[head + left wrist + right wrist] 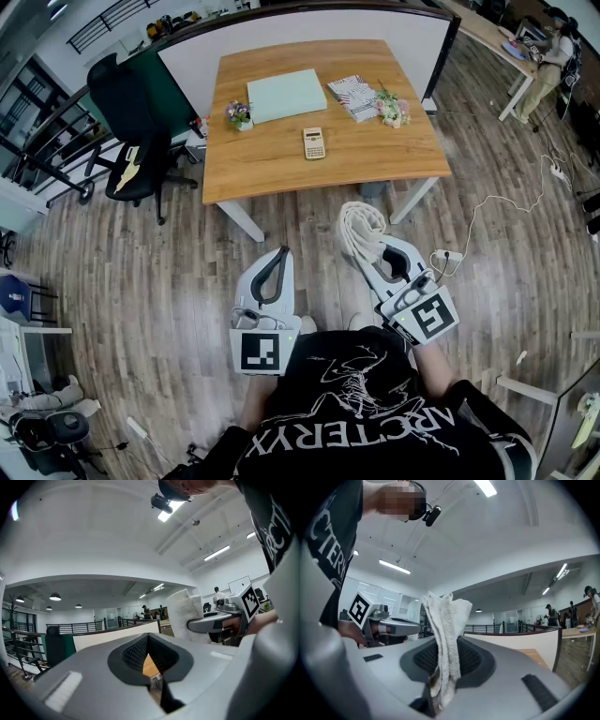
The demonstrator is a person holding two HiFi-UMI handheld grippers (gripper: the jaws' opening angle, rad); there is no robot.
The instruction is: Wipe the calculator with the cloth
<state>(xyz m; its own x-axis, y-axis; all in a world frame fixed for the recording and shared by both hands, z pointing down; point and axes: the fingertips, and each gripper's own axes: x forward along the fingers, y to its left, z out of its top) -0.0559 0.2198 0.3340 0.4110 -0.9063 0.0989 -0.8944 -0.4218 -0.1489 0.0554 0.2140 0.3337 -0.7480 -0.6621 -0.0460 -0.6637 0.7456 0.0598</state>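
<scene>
The beige calculator (314, 142) lies flat near the middle of the wooden table (272, 169), far ahead of both grippers. Over the floor in front of the table, my right gripper (372, 255) is shut on a white cloth (360, 230), which stands up in folds from between its jaws (446, 634). My left gripper (282, 253) is held level beside it, shut, with nothing in it. In the left gripper view the jaws meet at the tip (148, 639), and the cloth (184, 613) shows to the right.
On the table are a pale green board (286, 95), a patterned booklet (353, 96) and two small flower pots (238, 114) (392, 110). A black office chair (131, 131) stands to the left of the table. A white cable (487, 211) runs over the wood floor at the right.
</scene>
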